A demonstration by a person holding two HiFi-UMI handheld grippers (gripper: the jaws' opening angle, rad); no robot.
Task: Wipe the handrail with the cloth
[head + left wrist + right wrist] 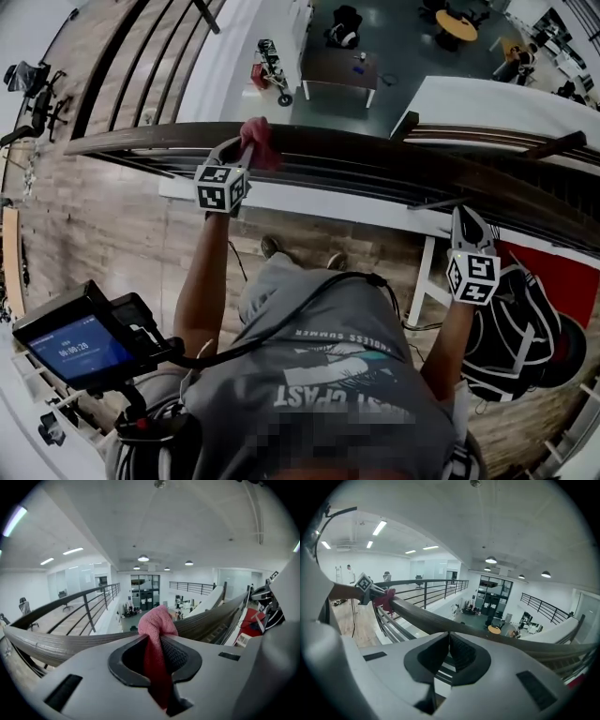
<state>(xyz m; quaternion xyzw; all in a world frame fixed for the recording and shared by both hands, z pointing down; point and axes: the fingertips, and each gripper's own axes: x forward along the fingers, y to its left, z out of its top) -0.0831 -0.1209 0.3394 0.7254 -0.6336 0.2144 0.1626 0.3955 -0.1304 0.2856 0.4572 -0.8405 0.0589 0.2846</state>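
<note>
On the mezzanine's dark wooden handrail (375, 155), the left gripper (242, 152) is clenched on a bunched pink cloth (261, 141), w/ the wad lying on the rail's top. The right gripper (462, 217) sits further along by the rail, jaws together on nothing. Likely snag: only a narrow fold looks pinched, so drag along the rail could tug the cloth free & drop it over the edge to the floor below.
</note>
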